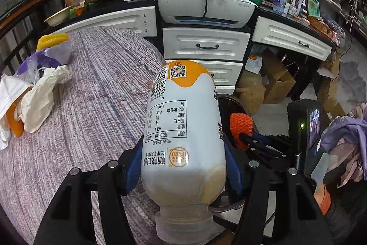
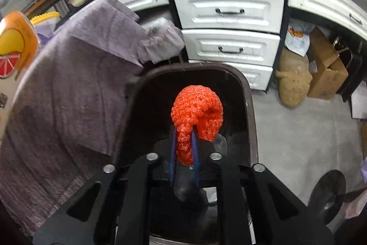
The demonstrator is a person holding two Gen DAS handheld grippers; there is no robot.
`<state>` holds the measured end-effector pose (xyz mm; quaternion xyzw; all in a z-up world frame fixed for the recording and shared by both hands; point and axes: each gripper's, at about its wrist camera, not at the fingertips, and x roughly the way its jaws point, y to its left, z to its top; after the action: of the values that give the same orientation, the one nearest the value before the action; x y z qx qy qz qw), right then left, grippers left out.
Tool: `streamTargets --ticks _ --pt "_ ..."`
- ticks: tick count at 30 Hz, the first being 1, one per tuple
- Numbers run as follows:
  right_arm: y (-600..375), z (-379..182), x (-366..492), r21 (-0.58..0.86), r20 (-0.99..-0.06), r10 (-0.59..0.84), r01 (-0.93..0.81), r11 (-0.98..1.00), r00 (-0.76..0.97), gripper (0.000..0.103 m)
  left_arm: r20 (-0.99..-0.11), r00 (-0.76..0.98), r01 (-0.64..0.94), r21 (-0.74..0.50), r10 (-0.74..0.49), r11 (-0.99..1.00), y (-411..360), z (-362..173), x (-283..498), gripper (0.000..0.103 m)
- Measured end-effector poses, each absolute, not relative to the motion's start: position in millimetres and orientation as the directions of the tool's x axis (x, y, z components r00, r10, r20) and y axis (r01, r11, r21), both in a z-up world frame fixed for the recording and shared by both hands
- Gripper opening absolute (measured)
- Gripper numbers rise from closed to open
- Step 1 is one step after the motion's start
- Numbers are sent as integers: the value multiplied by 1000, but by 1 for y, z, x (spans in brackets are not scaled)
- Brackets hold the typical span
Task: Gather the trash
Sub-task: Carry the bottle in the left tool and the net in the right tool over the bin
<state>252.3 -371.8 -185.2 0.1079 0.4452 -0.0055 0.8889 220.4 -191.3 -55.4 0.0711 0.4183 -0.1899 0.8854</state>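
Left gripper (image 1: 183, 167): closed on a bottle (image 1: 183, 130), blue fingers (image 1: 133, 167) pressed against both flanks of the lower body. Bottle: white plastic with orange shoulder, barcode, QR square and a printed nutrition table; cap end (image 1: 183, 226) nearest the camera, base pointing away; held above the near edge of the table (image 1: 91, 107).

Right gripper (image 2: 184, 146): clamped on the narrow tail of an orange foam net (image 2: 197, 111), blue fingers (image 2: 172, 144) nearly together. Net: bright orange-red, knobbly mesh, bunched into a rounded head beyond the fingertips, tail pinched between them. Held over the mouth of a dark bin (image 2: 248, 107), inside its rim. Same net visible in the left view, just right of the bottle.

Table covering: purple-grey woven cloth, one corner (image 2: 160, 43) folded and hanging beside the bin's left rim. On the far left of the table, crumpled white paper (image 1: 39, 93), something orange beneath it, purple plastic wrap (image 1: 45, 59) and a yellow ridged piece (image 1: 52, 40), well apart from the bottle.

Beyond the bin: bare grey floor (image 2: 286, 130) to its right, then a sack (image 2: 293, 84) and a cardboard box (image 2: 325, 70). White drawers (image 2: 229, 10) behind, a printer (image 1: 206, 8) on top.
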Motion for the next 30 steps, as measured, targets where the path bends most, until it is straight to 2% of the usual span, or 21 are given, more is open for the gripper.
streamTargets --ticks 1,3,8,22,30 --pt "-373 -188 251 185 -797 80 116 976 599 52 -770 577 397 -29 -274 917 -193 -56 221 61" --pt "-376 -187 246 187 -783 71 125 974 617 71 -773 575 401 -20 -269 916 -197 -58 222 61" --pt "-381 -179 236 165 -762 34 144 976 647 71 -785 565 412 3 -253 911 -207 -64 226 61" --pt "-403 -171 199 215 -734 19 206 955 679 72 -770 579 459 36 -268 888 -243 -56 232 61" --pt "-421 -161 167 192 -706 -70 285 939 704 72 -833 479 519 15 -276 854 -285 -84 245 61"
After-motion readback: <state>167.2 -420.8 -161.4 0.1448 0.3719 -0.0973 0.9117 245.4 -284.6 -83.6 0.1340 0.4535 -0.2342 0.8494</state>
